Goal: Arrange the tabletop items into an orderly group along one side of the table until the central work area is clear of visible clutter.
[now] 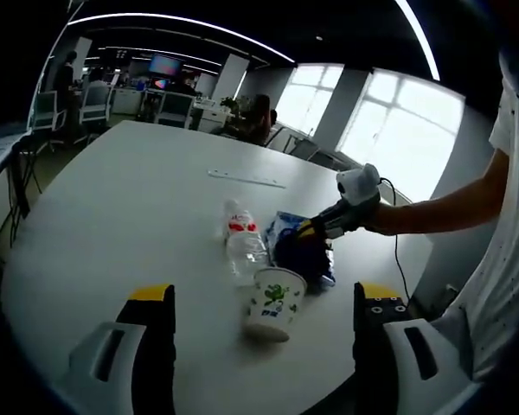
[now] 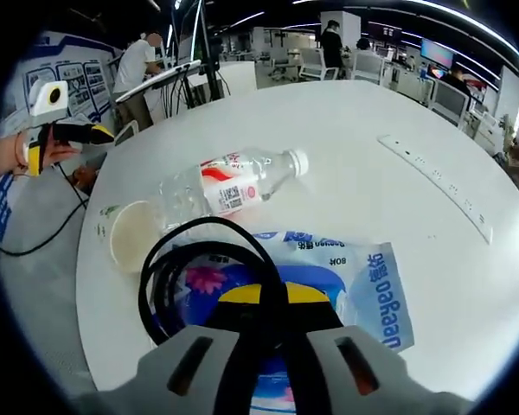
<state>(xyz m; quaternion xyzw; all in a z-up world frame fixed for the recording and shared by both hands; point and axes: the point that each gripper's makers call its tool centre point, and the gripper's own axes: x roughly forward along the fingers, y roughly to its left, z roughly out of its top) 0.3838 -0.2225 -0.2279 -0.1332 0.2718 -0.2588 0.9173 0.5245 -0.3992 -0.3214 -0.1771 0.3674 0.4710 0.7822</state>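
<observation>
Left gripper view sits low at the counter (image 1: pixel 112 225) edge, looking across toward bright windows. Right gripper view hangs close above the blue packet (image 2: pixel 363 285), facing back. Both catch the bottle (image 1: pixel 242 242), cup (image 1: pixel 275 303) and packet.

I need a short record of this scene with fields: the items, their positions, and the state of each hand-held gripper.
surface: white table
bottle: clear plastic bottle lying on its side, cap on
cup: paper cup, tipped beside the bottle
packet: blue and white packet lying flat
cable: black cable coiled on the packet
left hand-held gripper: open, holding nothing, near the cup
right hand-held gripper: shut on the cable
other: long white strip farther back
</observation>
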